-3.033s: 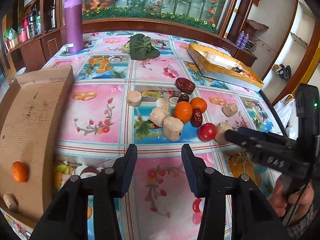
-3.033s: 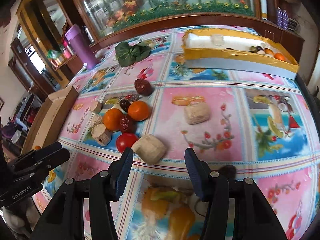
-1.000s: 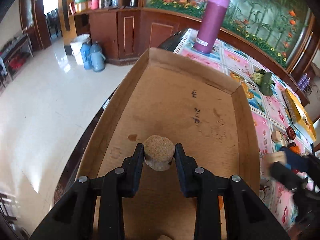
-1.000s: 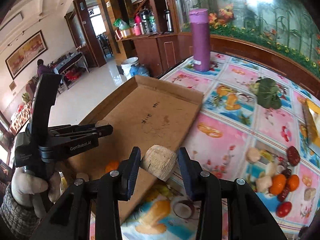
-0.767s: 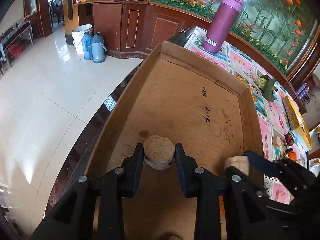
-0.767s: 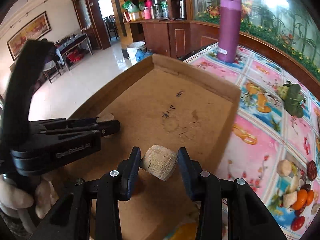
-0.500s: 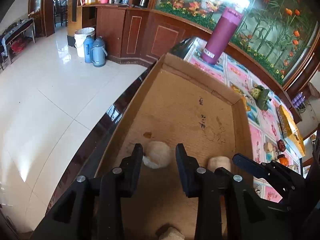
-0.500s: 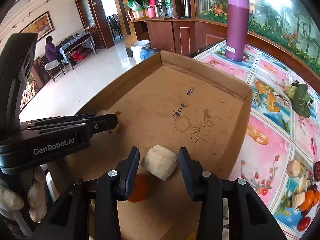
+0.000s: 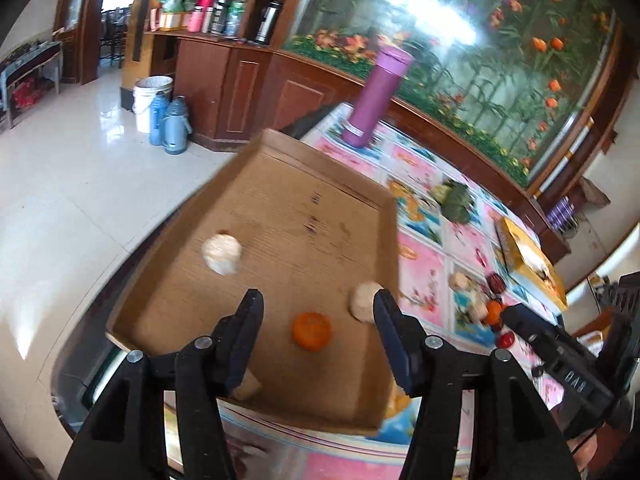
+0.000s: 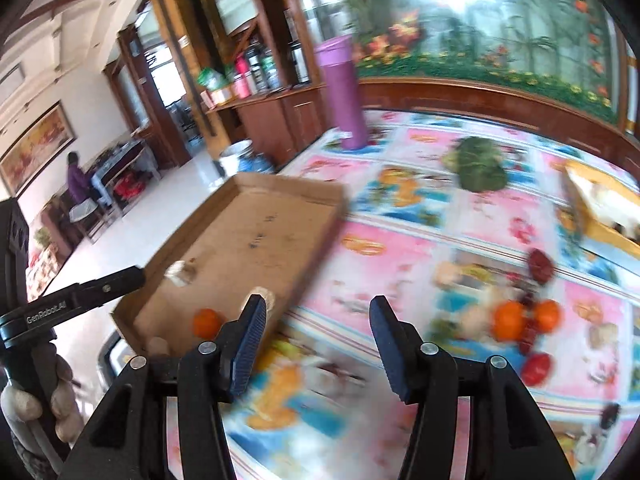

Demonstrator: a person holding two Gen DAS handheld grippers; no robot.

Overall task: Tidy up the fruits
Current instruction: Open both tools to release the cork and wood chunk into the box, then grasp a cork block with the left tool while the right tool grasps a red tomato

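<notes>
Both tongs, left (image 9: 318, 324) and right (image 10: 316, 330), spread, empty; floral tablecloth (image 10: 420, 248), cardboard tray (image 9: 280, 216), tiled floor (image 9: 60, 184).

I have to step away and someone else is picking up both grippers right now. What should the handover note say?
Left gripper: open, empty, above the cardboard tray.
Right gripper: open, empty, over the tablecloth beside the tray.
In the tray: an orange and pale chunks, plus another at the near edge.
Done: those pieces are sorted into the tray.
Left: the fruit pile on the table (oranges, a red tomato, dark red pieces, pale chunks) still needs sorting. The yellow box further back already holds some items.
</notes>
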